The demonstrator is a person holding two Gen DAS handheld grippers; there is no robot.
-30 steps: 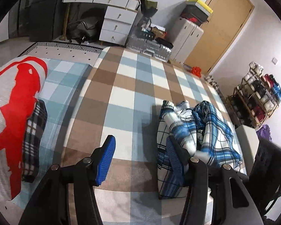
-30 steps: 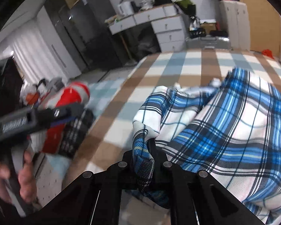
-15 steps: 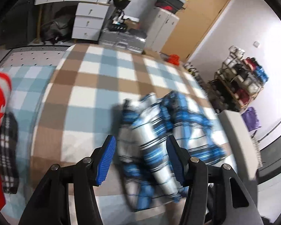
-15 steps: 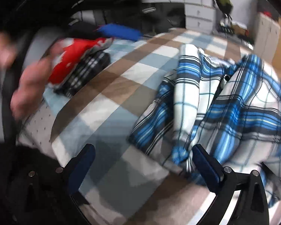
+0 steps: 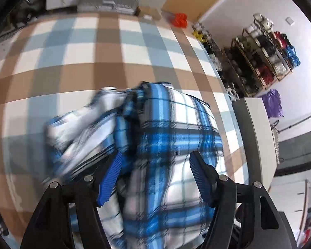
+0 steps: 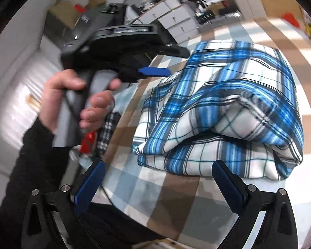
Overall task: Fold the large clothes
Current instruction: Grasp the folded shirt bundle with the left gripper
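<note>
Across the middle of both frames lies the blue plaid garment (image 6: 228, 112), bunched in a loose, roughly doubled heap on the checked bed cover (image 5: 105, 47). The left gripper (image 5: 155, 176) hangs over the heap's near side; its jaws have just been opening and stand spread, with cloth under and between them but no pad visibly pressing on it. The right gripper (image 6: 161, 184) sits at the lower edge of its frame with jaws spread wide and nothing between them, the garment's near hem just beyond. The person's left hand (image 6: 76, 101) shows at the left of the right wrist view, wrapped around the other tool's handle.

To do this step well, each tool should probably find a true edge or corner, not a pinch of mid-cloth, then draw the two apart so the fabric flattens before any fold; a grab into the bunch would likely lift several layers at once.

At the right of the left wrist view, a shoe rack (image 5: 265, 56) holds rows of shoes.
</note>
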